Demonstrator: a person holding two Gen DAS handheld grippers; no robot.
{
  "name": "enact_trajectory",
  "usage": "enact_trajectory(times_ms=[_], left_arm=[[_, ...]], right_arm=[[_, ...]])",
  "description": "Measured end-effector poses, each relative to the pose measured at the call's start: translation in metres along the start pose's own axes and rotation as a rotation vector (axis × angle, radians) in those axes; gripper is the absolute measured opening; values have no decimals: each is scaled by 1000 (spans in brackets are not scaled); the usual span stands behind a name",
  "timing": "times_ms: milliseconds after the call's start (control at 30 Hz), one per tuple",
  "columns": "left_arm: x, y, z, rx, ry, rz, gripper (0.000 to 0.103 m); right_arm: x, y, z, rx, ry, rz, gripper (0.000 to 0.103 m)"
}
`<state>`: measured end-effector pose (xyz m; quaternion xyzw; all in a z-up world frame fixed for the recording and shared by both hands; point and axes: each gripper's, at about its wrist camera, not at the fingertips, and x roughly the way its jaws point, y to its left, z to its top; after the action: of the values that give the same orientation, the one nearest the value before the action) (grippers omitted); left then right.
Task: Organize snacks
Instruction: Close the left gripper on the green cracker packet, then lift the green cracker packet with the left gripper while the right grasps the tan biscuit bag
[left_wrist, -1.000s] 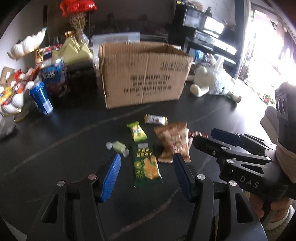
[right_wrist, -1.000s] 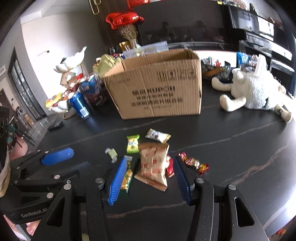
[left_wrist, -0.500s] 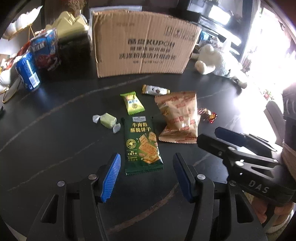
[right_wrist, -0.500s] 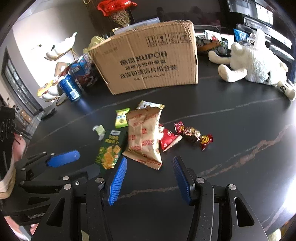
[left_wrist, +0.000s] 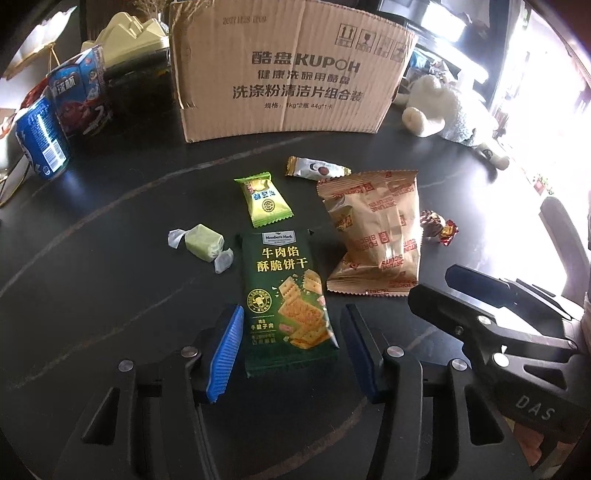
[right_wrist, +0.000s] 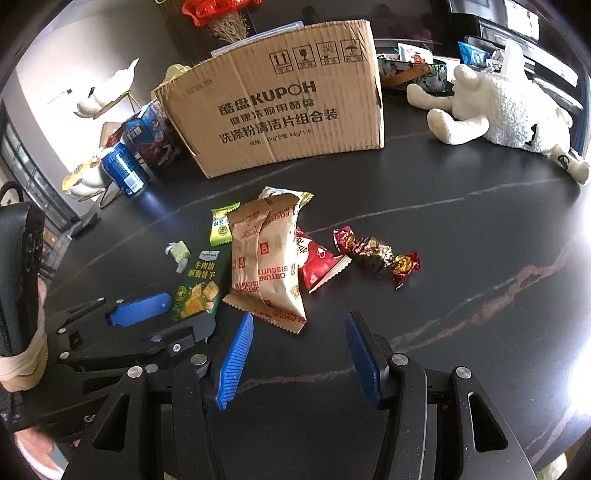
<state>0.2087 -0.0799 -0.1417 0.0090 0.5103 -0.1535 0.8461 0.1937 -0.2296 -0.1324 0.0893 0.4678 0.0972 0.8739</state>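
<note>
Snacks lie loose on the black table in front of a cardboard box. My left gripper hangs low over a dark green cracker packet. Its jaws are closing with the packet's near end between the blue pads, which stand clear of it. My right gripper is open just short of two brown biscuit packets. Nearby lie a yellow-green sachet, a pale green wrapped candy, a silver bar, a red packet and a foil candy.
A blue can and a blue carton stand left of the box, with other clutter behind them. A white plush sheep lies at the back right. Bare dark tabletop stretches right of the snacks.
Both grippers have sunk toward the table, so the snacks loom larger. The left gripper now straddles the green cracker packet and its jaws stand slightly narrower.
</note>
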Motion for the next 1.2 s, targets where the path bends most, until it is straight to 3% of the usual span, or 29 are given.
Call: enact_trajectory(times_ms=[400,933,1200], left_arm=[[2,-3,0,15,-17,21,41],[-33,11,-2,-10,-96,15,41],[-35,21,-3,-42,-102,10,41]], right_arm=[[0,2,-1,4,-4,7,53],[-2,18,11,-18,-26,-1,53],[13,27,25,-34,-12,-59,53]])
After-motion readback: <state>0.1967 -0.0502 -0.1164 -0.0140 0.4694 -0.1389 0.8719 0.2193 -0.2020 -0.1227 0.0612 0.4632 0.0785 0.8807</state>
